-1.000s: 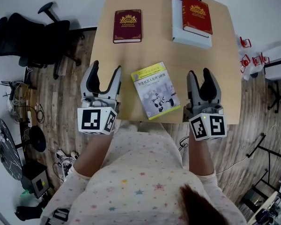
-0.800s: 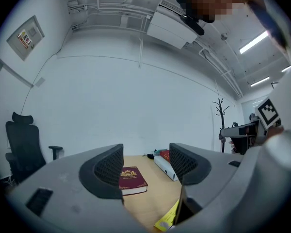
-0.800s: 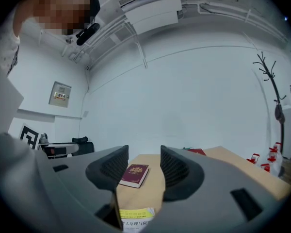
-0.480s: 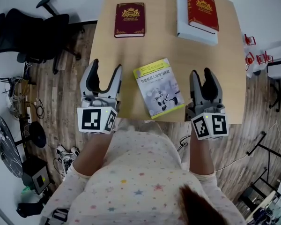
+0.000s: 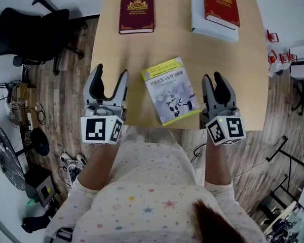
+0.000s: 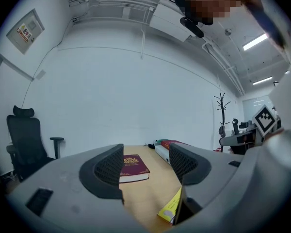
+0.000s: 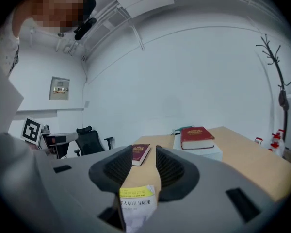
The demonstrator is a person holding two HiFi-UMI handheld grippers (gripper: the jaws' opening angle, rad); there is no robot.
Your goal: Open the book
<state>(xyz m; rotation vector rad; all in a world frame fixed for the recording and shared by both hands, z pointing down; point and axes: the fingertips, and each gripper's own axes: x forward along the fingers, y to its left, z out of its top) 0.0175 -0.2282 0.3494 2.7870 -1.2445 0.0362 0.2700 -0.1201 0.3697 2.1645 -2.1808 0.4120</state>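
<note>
Head view: a closed book (image 5: 171, 91) with a yellow-green title band lies flat and slightly askew near the front edge of the wooden counter (image 5: 243, 75), between the two grippers and clamped by neither. Left gripper (image 5: 110, 74): jaws wide apart, nothing between them, poised at the counter's front left edge. Right gripper (image 5: 213, 79): jaws apart by a narrower gap, likewise empty, just beside the book's right edge. Farther back lie a maroon book (image 5: 137, 13) (closed, gold crest) and a red book (image 5: 221, 4) resting on what appears to be a white box (image 5: 213, 28). An office chair (image 5: 28, 34) stands on the floor at left.
</note>
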